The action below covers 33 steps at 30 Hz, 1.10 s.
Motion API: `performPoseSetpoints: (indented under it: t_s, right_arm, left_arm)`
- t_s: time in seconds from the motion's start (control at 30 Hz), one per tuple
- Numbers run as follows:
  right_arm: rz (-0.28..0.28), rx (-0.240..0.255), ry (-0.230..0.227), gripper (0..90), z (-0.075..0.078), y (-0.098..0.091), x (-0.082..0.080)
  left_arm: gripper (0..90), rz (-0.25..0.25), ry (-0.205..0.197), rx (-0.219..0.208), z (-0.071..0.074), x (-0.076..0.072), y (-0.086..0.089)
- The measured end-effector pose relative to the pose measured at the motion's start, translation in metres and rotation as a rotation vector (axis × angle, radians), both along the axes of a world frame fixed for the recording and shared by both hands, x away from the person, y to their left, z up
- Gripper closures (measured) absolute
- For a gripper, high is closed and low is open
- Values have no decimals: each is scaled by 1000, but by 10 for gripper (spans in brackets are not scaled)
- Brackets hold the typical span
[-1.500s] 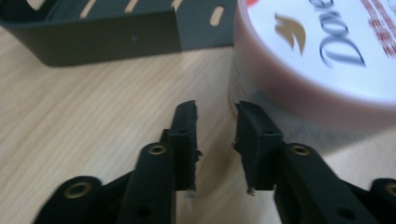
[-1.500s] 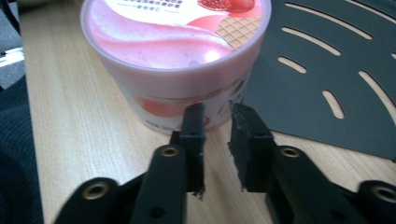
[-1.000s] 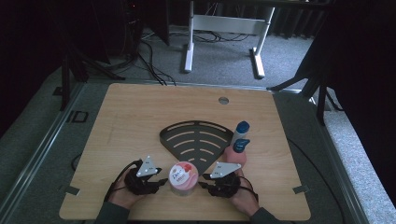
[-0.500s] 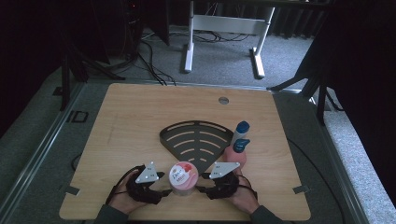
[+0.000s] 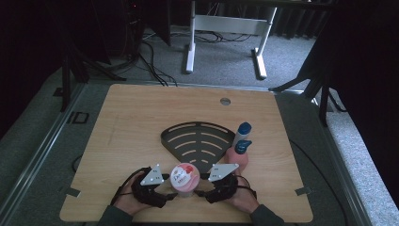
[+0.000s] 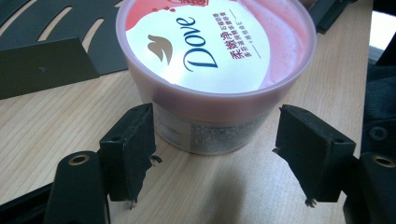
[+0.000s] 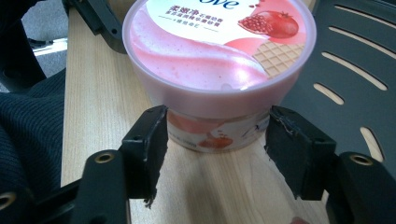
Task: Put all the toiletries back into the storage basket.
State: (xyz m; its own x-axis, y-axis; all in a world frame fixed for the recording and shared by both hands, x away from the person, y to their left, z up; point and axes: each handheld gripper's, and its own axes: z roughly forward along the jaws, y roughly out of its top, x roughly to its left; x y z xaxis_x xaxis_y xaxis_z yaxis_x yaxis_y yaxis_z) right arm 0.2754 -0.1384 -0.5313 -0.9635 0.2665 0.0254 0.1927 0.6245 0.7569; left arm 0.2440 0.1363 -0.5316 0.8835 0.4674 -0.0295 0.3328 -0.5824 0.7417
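The pink tub (image 5: 185,177) stands on the table (image 5: 127,117) between both claws. The left claw (image 6: 217,149) and the right claw (image 7: 217,147) have just been opening; their jaws flank the tub's base without gripping it. Advise backing each straight off, not sideways, to avoid tipping it.

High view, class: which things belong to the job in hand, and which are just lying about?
In the job: tub, left gripper, right gripper.
Lying about: black rack, two blue-capped bottles.
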Motion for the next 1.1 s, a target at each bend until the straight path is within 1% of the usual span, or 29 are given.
performPoseSetpoints:
  t_s: [0.23, 0.27, 0.4, 0.43, 0.53, 0.8, 1.03, 1.1]
  right_arm:
    - [17, -1, -9, 339, 0, 1, 2]
    - [30, -4, -17, 322, 0, 2, 4]
    - [43, -8, -27, 302, 0, 3, 5]
    - [54, -11, -30, 277, 0, 4, 6]
    - [62, -12, -28, 255, 0, 6, 8]
    - [93, -24, -27, 198, 0, 10, 13]
    - [125, -13, -29, 150, -2, 13, 18]
    - [130, -22, -29, 146, -2, 14, 19]
  left_arm:
    - [261, -1, -13, 6, -1, 3, -3]
    - [231, -6, -19, 10, -1, 3, -4]
    - [195, -11, -22, 3, -2, 5, -6]
    - [185, -15, -27, 4, -2, 6, -7]
    - [172, -23, -32, 14, -1, 7, -9]
    - [170, -23, -32, 19, -1, 7, -9]
    - [170, -23, -30, 21, -1, 7, -9]
    - [170, -23, -31, 25, 0, 7, -10]
